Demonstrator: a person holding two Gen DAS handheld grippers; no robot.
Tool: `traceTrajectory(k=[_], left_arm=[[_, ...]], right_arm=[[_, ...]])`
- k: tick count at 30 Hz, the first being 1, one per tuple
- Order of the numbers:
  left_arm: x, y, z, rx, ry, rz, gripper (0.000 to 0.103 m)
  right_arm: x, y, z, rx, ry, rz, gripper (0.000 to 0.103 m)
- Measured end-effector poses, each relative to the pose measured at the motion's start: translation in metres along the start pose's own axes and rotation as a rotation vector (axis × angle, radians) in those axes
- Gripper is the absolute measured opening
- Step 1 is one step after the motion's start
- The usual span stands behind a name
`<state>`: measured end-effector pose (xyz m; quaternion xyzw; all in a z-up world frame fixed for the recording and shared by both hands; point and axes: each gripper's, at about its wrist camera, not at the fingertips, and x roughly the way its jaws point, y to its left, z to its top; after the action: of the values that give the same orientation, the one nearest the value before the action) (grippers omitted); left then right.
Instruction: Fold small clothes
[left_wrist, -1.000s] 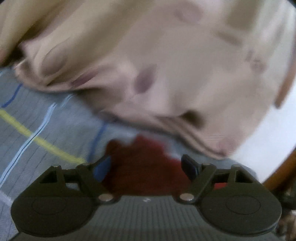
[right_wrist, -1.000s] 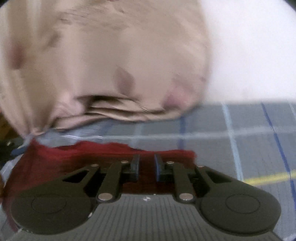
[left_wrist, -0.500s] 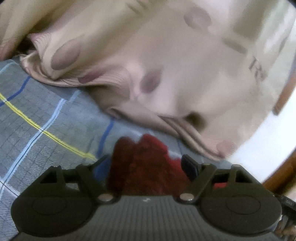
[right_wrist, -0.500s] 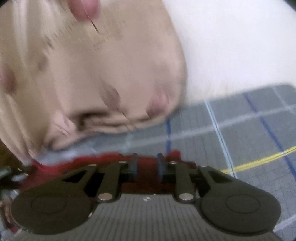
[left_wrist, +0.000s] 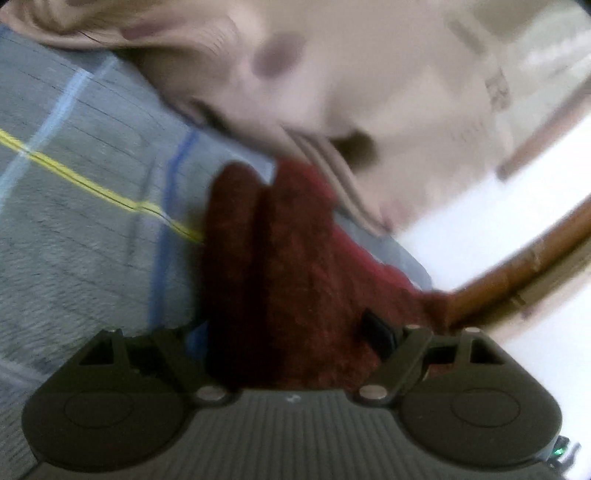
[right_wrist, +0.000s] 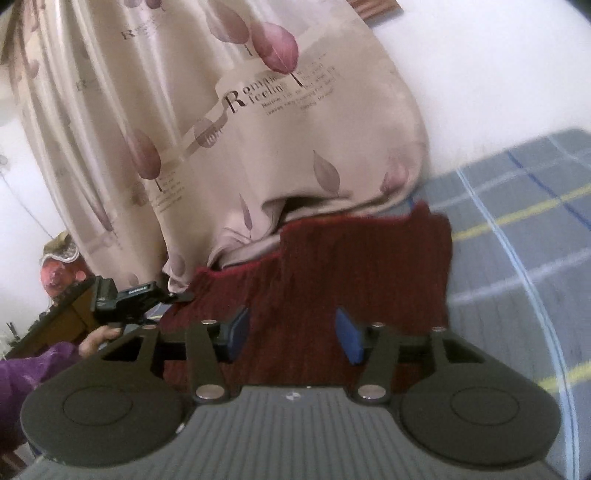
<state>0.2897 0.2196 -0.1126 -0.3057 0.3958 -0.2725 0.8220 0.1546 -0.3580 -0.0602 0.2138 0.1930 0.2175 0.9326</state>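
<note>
A dark red knitted garment (right_wrist: 354, 266) lies on the grey plaid cloth (right_wrist: 517, 236), its far edge against a beige curtain. My right gripper (right_wrist: 291, 334) is open just above the garment's near part, with the blue pads on either side of it. In the left wrist view the same red garment (left_wrist: 288, 266) is bunched in folds between the wide-open fingers of my left gripper (left_wrist: 288, 332). The left gripper also shows in the right wrist view (right_wrist: 125, 295), at the garment's left end.
A beige curtain (right_wrist: 229, 122) with purple leaf print hangs down onto the cloth behind the garment. A white wall (right_wrist: 498, 62) is at the right. A brown wooden rail (left_wrist: 524, 266) runs at the right of the left wrist view. The plaid cloth (left_wrist: 81, 206) extends left.
My right gripper has opened from shut and let go of the red garment. Both grippers have moved, and the garment now lies spread wider in the right wrist view.
</note>
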Motion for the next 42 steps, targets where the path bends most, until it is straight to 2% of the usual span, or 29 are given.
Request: traceTrajectory(k=[3, 5, 8, 13, 16, 22, 35, 39, 42], left_arm=[[0.012, -0.002, 0.007, 0.033, 0.031, -0.03, 0.077], [0.024, -0.006, 0.012, 0.093, 0.05, -0.01, 0.057], [0.032, -0.014, 0.011, 0.16, 0.055, 0.015, 0.048], [0.031, -0.051, -0.003, 0.309, 0.004, 0.182, 0.044], [0.031, -0.068, -0.009, 0.344, -0.014, 0.268, 0.041], [0.035, -0.094, -0.014, 0.41, -0.022, 0.389, 0.039], [0.04, -0.128, -0.019, 0.474, -0.015, 0.514, 0.035], [0.038, -0.14, -0.018, 0.459, -0.013, 0.513, 0.032], [0.034, -0.151, -0.015, 0.42, -0.009, 0.485, 0.029]], right_arm=[[-0.005, 0.006, -0.008, 0.007, 0.004, 0.002, 0.057], [-0.006, 0.008, -0.013, 0.004, 0.0, 0.021, 0.063], [0.002, 0.014, -0.023, -0.028, -0.002, 0.008, 0.063], [0.013, 0.026, -0.042, -0.109, 0.02, -0.026, 0.063], [0.014, 0.033, -0.048, -0.163, 0.015, -0.044, 0.064], [0.012, 0.031, -0.05, -0.136, 0.013, -0.051, 0.064], [0.002, 0.022, -0.053, -0.098, -0.02, -0.004, 0.064], [0.0, 0.02, -0.053, -0.089, -0.023, 0.018, 0.064], [-0.003, 0.019, -0.052, -0.073, -0.018, 0.041, 0.064]])
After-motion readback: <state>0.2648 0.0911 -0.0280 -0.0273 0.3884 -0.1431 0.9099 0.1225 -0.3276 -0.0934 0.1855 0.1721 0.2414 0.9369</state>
